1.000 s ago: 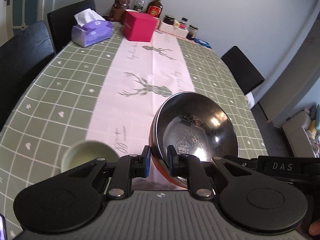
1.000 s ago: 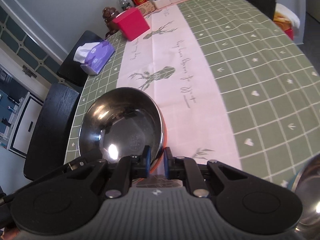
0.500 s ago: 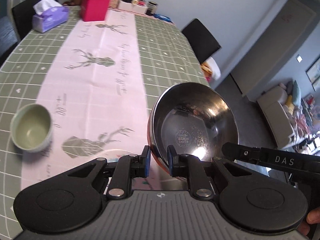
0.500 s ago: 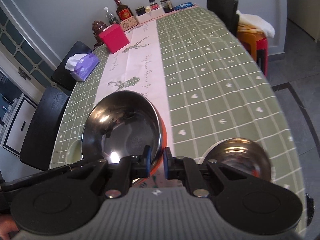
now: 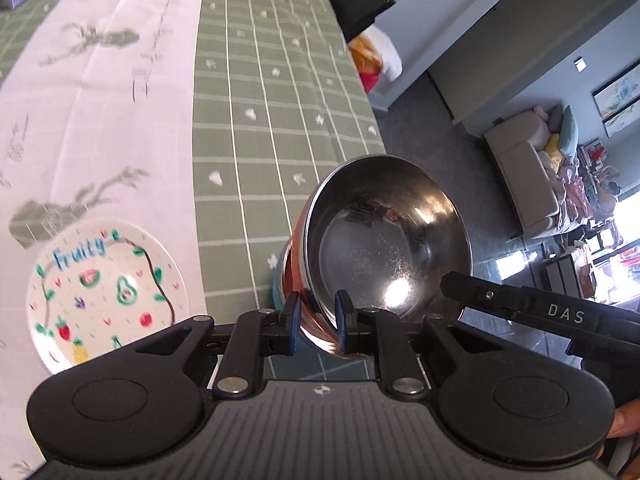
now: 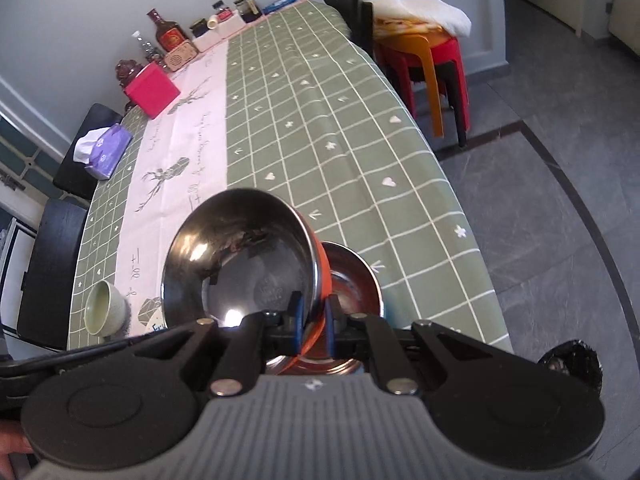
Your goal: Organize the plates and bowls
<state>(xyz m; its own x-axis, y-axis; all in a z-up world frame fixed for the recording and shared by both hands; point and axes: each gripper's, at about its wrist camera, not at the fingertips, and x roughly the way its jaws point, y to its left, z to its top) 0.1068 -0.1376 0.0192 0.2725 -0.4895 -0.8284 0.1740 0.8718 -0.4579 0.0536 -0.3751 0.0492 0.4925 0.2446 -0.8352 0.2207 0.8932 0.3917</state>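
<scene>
My left hand-held gripper (image 5: 316, 318) and right hand-held gripper (image 6: 311, 325) both clamp the rim of the orange-walled steel bowl (image 6: 240, 268), tilted above a second steel bowl (image 6: 354, 280) on the green-checked tabletop (image 6: 320, 120).

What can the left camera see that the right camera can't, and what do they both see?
Only the left wrist view shows the fruit plate and a sofa.

Only the right wrist view shows the green cup, a second metal bowl on the table, the tissue box, the bottles and the red stool.

Both show the orange-sided metal bowl, gripped at its rim, and the green checked tablecloth.
</scene>
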